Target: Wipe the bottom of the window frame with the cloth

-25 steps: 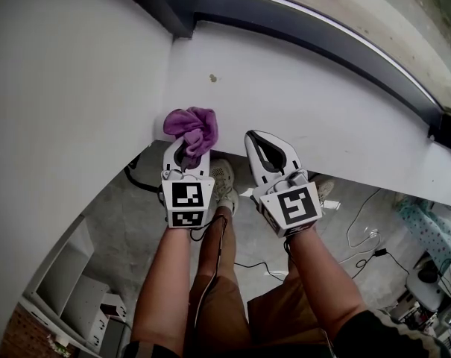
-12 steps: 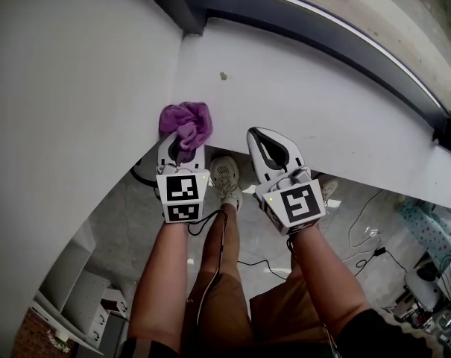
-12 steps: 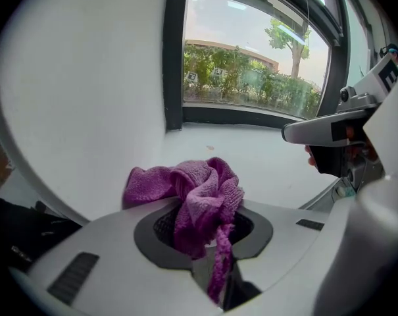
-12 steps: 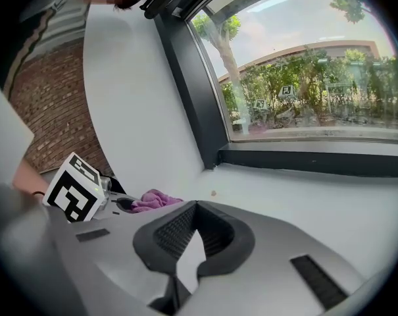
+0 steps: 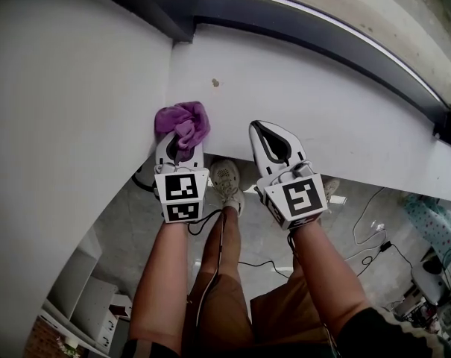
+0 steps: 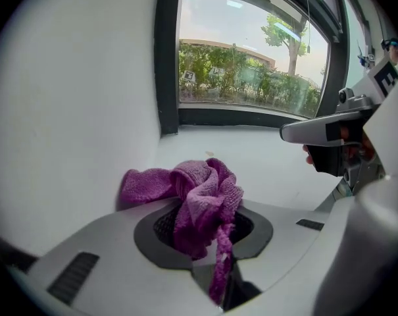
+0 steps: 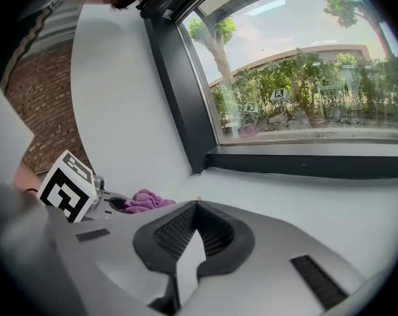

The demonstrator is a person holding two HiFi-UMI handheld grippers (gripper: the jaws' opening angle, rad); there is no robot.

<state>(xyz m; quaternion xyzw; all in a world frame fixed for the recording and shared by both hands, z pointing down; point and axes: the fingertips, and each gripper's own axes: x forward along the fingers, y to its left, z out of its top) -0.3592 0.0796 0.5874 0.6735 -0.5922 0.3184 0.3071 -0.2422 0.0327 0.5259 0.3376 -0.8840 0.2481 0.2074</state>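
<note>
A white window sill [image 5: 337, 118] runs across in front of me. A white wall [image 5: 61, 88] stands on the left. The dark bottom of the window frame [image 5: 307, 22] is along the far side, with trees outside.

My left tongs [image 5: 180, 142] are clenched on the purple cloth [image 5: 182, 120]. The cloth sits at the near left end of the sill, right by the wall. It is well apart from the frame bottom. My right tongs [image 5: 268, 131] are just beside it on the right. They are squeezed together with nothing in them.

Here is what I think could go wrong. The tongs pinch only a thin twist of the cloth. If I push down hard and drag, the cloth may slip out. The cloth is in a small lump, so it may skip bits of the frame. If the lump squashes flat, the hard tips could scratch the dark frame. My right tongs are close, so the two could bump if I slide to the right.

The cloth is a crumpled ball, so it has no real long side. The fat part pokes out past the tips toward the far side, with one flap going left to the wall. A thin tail hangs back toward me between the jaws.
</note>
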